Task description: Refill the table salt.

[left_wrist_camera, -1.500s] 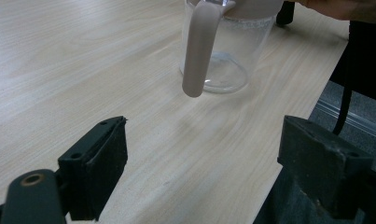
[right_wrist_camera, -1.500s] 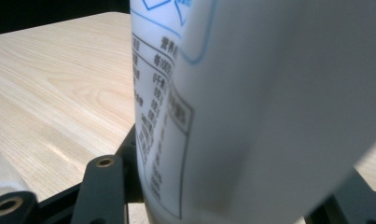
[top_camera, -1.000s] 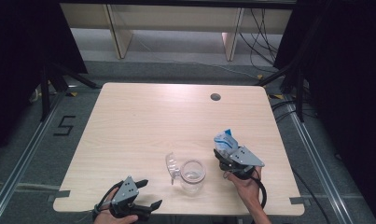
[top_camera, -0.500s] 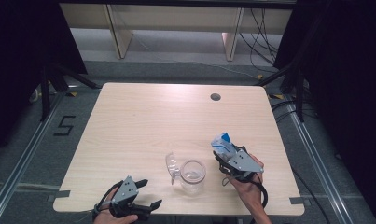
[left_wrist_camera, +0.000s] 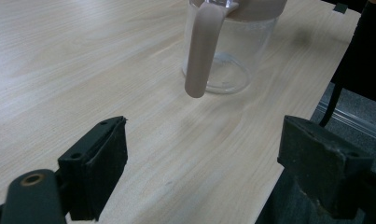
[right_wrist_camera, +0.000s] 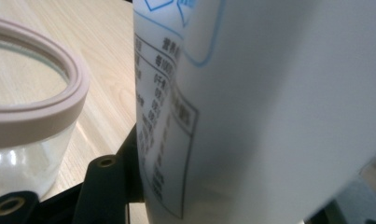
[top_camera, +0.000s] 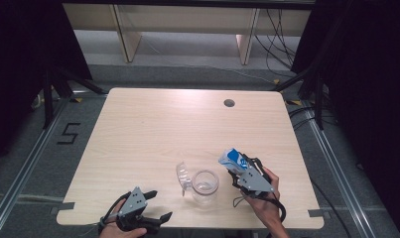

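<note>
A clear glass pitcher (top_camera: 205, 187) with a pale pink rim and handle stands near the table's front edge, its clear lid (top_camera: 181, 174) lying just to its left. My right gripper (top_camera: 239, 171) is shut on a white and blue carton (top_camera: 233, 158), held tilted just right of the pitcher. In the right gripper view the carton (right_wrist_camera: 251, 102) is close up, beside the pitcher's rim (right_wrist_camera: 45, 112). My left gripper (top_camera: 158, 206) stands open at the front left edge. In the left gripper view the pitcher's handle (left_wrist_camera: 202, 46) faces the wide-apart jaws.
The wooden table (top_camera: 153, 129) has a round cable hole (top_camera: 229, 103) at the back right. The table's front edge (left_wrist_camera: 293, 135) lies right beside my left gripper. Shelving legs and cables stand on the floor beyond the table.
My right gripper has carried the carton a little left and forward, closer to the pitcher. The left gripper has stayed where it was.
</note>
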The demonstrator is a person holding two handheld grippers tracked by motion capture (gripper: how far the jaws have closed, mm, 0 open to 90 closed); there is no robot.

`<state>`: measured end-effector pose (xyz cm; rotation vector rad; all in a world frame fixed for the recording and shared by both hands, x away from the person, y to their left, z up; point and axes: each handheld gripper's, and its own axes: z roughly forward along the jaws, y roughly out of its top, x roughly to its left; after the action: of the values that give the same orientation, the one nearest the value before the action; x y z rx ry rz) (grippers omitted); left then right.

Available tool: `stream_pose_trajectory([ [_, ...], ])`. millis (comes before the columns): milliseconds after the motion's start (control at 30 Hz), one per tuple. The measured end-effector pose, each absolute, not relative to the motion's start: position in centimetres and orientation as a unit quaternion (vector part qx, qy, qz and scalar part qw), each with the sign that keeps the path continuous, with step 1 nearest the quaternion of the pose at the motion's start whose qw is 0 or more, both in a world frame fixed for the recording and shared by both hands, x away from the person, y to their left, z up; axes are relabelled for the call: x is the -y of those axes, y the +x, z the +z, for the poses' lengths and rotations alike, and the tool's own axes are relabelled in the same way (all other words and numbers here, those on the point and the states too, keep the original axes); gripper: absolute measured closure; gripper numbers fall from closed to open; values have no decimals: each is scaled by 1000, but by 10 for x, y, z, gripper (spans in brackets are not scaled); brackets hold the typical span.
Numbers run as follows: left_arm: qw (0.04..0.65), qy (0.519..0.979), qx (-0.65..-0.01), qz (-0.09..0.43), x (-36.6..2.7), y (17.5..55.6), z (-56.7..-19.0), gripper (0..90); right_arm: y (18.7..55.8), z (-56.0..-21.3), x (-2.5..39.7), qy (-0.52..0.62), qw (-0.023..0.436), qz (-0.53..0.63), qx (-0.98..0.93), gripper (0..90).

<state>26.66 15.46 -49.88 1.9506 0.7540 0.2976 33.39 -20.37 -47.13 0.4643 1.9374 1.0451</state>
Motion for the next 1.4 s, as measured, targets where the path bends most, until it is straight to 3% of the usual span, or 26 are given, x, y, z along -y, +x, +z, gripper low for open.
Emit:
stream_pose_trajectory([
  [967,489,803,-318,123,-154,266,-499,151,317,-471,200,84,503,306,-804,462],
  [1400,489,804,-317,123,-154,266,-499,151,315,-473,196,79,510,289,-806,464],
])
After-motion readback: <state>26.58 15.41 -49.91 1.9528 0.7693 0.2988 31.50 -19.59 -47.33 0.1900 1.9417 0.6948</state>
